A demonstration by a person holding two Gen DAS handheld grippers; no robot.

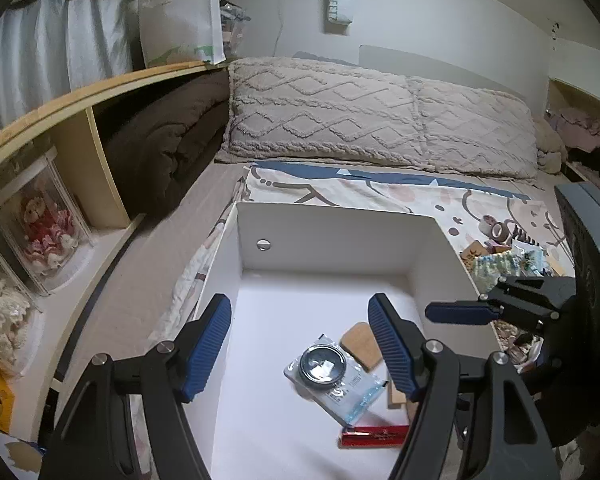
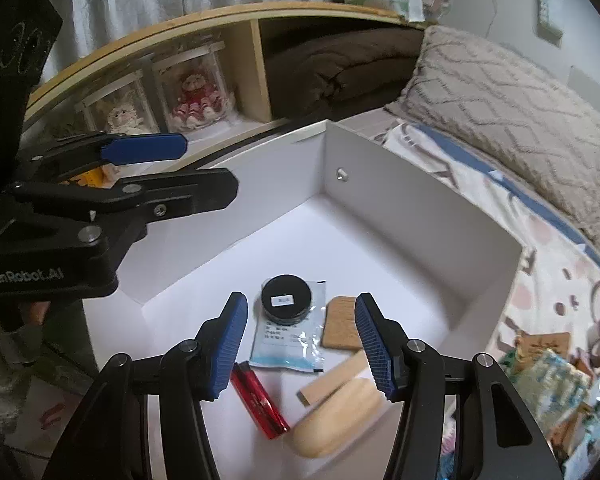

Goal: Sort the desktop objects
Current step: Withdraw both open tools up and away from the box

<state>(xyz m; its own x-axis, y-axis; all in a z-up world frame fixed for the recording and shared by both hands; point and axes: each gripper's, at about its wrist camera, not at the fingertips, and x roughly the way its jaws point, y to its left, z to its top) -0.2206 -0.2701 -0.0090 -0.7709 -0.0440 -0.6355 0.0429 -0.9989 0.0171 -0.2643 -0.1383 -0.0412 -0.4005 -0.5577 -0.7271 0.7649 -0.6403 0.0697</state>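
Observation:
A white open box (image 1: 332,236) (image 2: 420,184) sits on the bed. Inside lie a round black tin (image 2: 286,299) (image 1: 323,364) on a clear blue-edged packet (image 2: 288,340) (image 1: 352,394), a cork pad (image 2: 341,322) (image 1: 362,345), a red stick (image 2: 260,400) (image 1: 374,435) and wooden pieces (image 2: 340,420). My left gripper (image 1: 300,344) is open and empty above the box; it also shows in the right wrist view (image 2: 172,164). My right gripper (image 2: 302,348) is open and empty just above the items; it also shows in the left wrist view (image 1: 460,312).
Loose items lie on the patterned sheet right of the box: tape rolls (image 1: 496,228), wooden tags and packets (image 1: 496,260) (image 2: 548,376). A knitted pillow (image 1: 380,120) lies behind. A wooden shelf (image 1: 80,100) with doll cases (image 2: 196,96) stands on the left.

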